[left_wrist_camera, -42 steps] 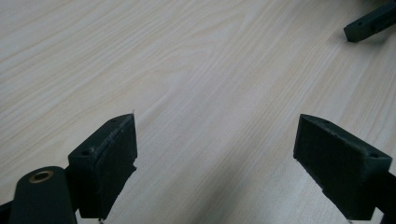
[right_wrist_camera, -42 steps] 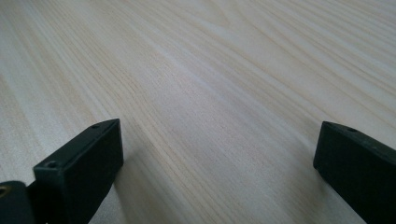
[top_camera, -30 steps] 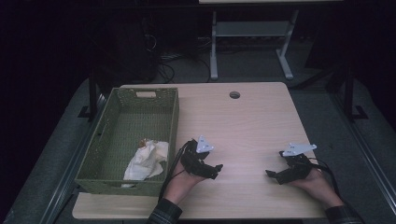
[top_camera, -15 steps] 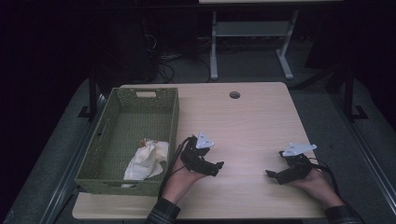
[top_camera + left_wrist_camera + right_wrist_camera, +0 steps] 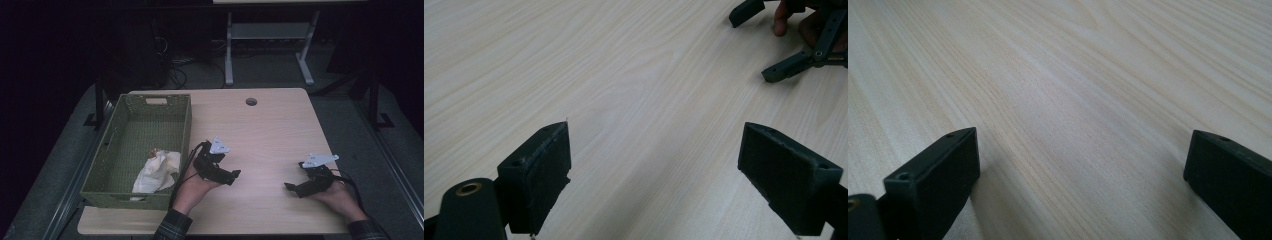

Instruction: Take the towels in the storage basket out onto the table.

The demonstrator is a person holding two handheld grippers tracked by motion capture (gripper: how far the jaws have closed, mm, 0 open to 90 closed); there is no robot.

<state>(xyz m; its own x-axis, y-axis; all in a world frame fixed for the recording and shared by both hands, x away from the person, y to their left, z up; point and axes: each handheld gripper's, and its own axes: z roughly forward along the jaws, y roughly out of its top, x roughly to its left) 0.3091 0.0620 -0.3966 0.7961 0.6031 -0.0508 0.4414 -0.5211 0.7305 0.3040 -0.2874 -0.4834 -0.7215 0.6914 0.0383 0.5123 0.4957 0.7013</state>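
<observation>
On the table [image 5: 280, 125] the basket [image 5: 186, 130] stands at the left side, and in its near end lies a cloth [image 5: 157, 172]. Just right of the basket rests the left gripper [image 5: 234, 176] — the right gripper [image 5: 292, 189] is further right, well apart, both near the front edge. A hole [image 5: 251, 101] lies at the far edge, behind the 2 grippers.

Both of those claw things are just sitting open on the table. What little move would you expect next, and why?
Probably the left gripper turns toward the green basket, since the crumpled cloth inside lies closest to it. Both grippers rest open on bare table, the right gripper farther away, neither holding anything.
</observation>
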